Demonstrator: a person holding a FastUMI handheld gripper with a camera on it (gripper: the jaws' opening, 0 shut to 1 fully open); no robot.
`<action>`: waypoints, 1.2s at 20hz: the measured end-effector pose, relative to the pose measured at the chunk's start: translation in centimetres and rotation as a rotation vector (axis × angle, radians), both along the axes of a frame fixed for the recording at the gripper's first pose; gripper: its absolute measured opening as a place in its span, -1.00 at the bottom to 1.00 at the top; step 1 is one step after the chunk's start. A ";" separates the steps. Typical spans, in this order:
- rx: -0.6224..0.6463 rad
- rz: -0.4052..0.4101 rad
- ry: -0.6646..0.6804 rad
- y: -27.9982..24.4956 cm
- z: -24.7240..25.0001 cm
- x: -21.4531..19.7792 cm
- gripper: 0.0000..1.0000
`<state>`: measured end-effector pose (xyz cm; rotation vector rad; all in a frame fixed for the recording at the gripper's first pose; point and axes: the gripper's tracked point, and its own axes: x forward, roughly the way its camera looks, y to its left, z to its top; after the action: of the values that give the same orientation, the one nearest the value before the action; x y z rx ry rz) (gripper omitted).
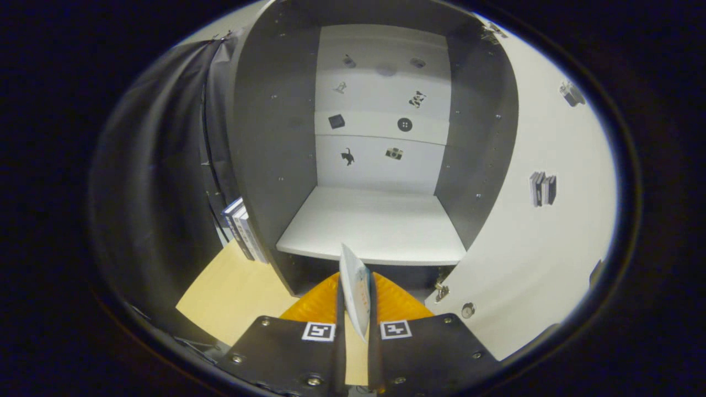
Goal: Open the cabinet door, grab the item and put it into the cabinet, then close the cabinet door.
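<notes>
A thin book (pixel 354 286) stands upright on its edge between my two fingers, and my gripper (pixel 356 300) is shut on it. Just beyond the fingers is the open cabinet (pixel 265 165), with dark side walls and a white back panel. Its white shelf (pixel 375 226) lies a little ahead of the book's top edge. The cabinet door (pixel 529 231) is swung wide open to the right of the fingers, its pale inner face toward me, with a small round knob (pixel 468 310) near its lower edge.
Several books (pixel 242 227) lean against the cabinet's left outer wall on a light wooden tabletop (pixel 237 292). Black cloth hangs to the left. Small pictures dot the cabinet's back panel and the door. A hinge (pixel 440 289) sits at the door's lower corner.
</notes>
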<state>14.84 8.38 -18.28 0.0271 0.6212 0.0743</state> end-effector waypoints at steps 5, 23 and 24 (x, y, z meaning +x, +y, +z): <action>0.016 -0.034 0.011 -1.8 0.9 3.6 -0.69; -0.004 0.010 0.314 -2.1 -5.9 12.9 -0.69; -0.014 0.010 0.327 -2.3 -6.3 13.0 -0.69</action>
<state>27.79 6.09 -24.61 0.0227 0.9491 0.0753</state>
